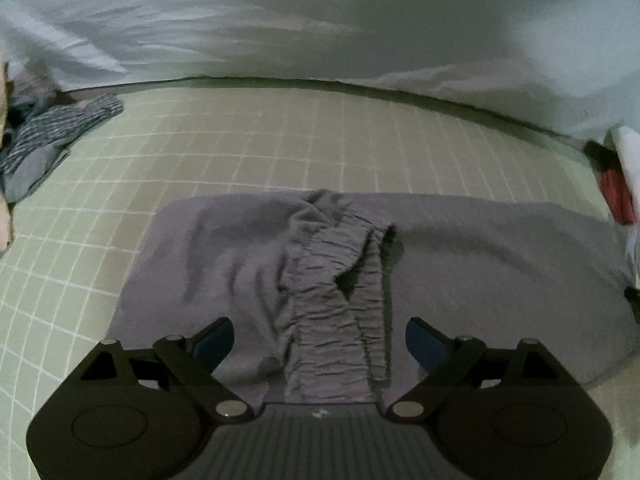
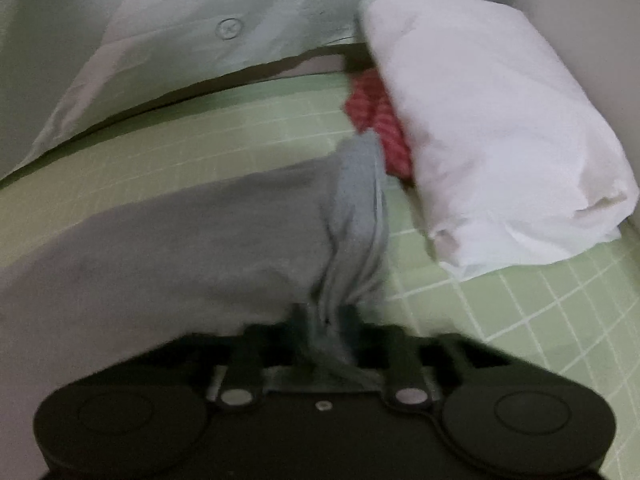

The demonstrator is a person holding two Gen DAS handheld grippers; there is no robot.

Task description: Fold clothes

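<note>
A grey garment with a gathered elastic waistband [image 1: 336, 280] lies spread on the green gridded mat [image 1: 280, 140]. My left gripper [image 1: 320, 340] is open, its blue-padded fingers [image 1: 214, 340] on either side of the waistband, just above the cloth. In the right wrist view the same grey garment [image 2: 180, 248] stretches left across the mat. My right gripper [image 2: 324, 332] is shut on a bunched end of the grey garment [image 2: 352, 240], which rises in folds from the fingers.
A striped grey-and-white garment [image 1: 48, 136] lies at the mat's far left. A white bundle [image 2: 480, 132] sits at the right with a red patterned cloth [image 2: 380, 124] under it. Pale sheeting [image 1: 280, 32] hangs behind the mat's far edge.
</note>
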